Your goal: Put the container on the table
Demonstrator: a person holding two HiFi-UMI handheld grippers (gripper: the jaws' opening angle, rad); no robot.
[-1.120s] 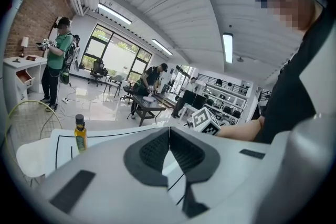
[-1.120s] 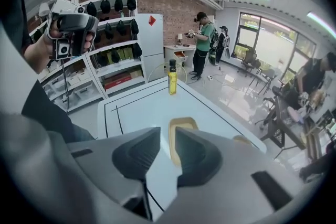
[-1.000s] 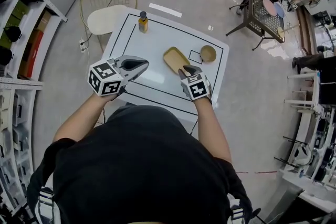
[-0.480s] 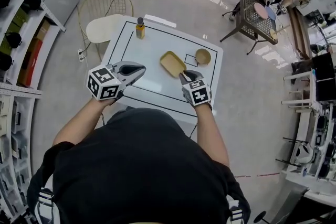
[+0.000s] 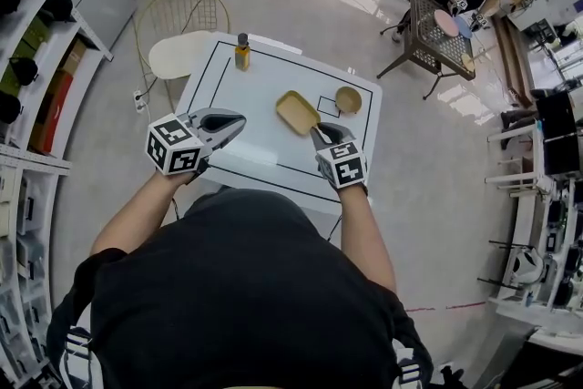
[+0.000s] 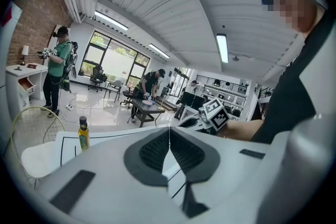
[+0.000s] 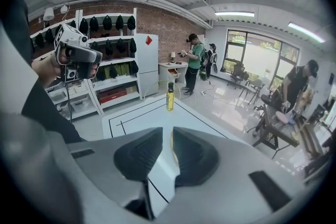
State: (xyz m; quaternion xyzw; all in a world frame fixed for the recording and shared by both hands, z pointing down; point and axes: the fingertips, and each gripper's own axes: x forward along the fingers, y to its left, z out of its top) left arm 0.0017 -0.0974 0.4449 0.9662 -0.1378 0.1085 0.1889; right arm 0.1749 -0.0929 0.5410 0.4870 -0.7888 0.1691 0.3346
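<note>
The container, a shallow yellow rectangular tray [image 5: 298, 112], lies flat on the white table [image 5: 264, 87] inside the black outline. My right gripper [image 5: 320, 135] hovers just off its near right corner, apart from it. Its jaws are closing with a narrow gap and nothing between them; in the right gripper view [image 7: 168, 136] only a yellow sliver of the tray shows through the gap. My left gripper [image 5: 232, 120] is held above the table's near left part, jaws shut and empty, as the left gripper view [image 6: 169, 131] shows.
A yellow bottle [image 5: 241, 53] stands at the table's far left edge, and a round wooden bowl [image 5: 348, 99] sits right of the tray by a small black square. A wire chair [image 5: 178, 32] stands beyond the far left corner. Shelves [image 5: 27, 59] line the left; people work farther off.
My right gripper has drawn back and up from the tray's near corner, its jaws narrowing. The tray stays on the table. The left gripper has barely shifted.
</note>
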